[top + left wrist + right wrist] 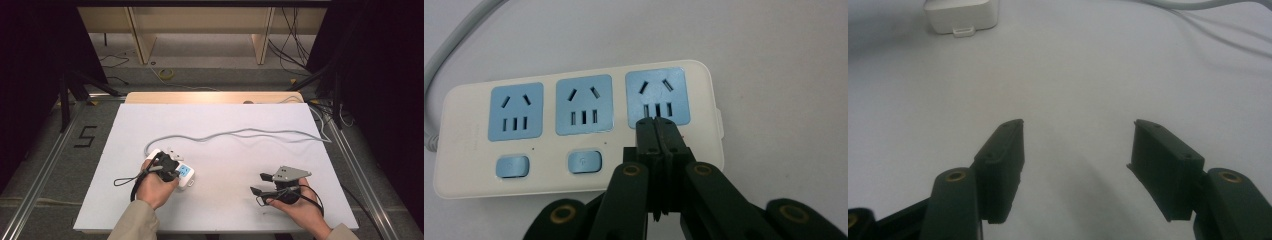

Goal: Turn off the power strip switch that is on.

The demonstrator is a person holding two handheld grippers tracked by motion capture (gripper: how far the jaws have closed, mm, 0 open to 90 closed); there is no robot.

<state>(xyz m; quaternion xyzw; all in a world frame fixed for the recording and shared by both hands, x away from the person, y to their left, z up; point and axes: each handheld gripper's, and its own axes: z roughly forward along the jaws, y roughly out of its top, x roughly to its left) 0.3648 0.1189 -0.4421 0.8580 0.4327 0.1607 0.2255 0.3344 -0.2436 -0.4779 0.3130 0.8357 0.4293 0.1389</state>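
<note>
A white power strip (187,176) with three blue sockets and blue switches lies left of centre on the white table cover (225,120). Its grey cable (240,134) snakes off to the right edge. My left gripper (172,171) hangs right over the strip. In the left gripper view its jaws (656,124) are shut together with nothing between them, tips at the lower edge of the rightmost socket on the strip (574,135); whether they touch it I cannot tell. My right gripper (260,183) rests low at the front right, open and empty (1078,127), pointing toward the strip (962,15).
The cable (454,45) leaves the strip's end and loops across the middle of the table. A wooden table edge (215,96) shows beyond the cover. Black stands, floor cables and a floor mark "5" (86,136) surround the table.
</note>
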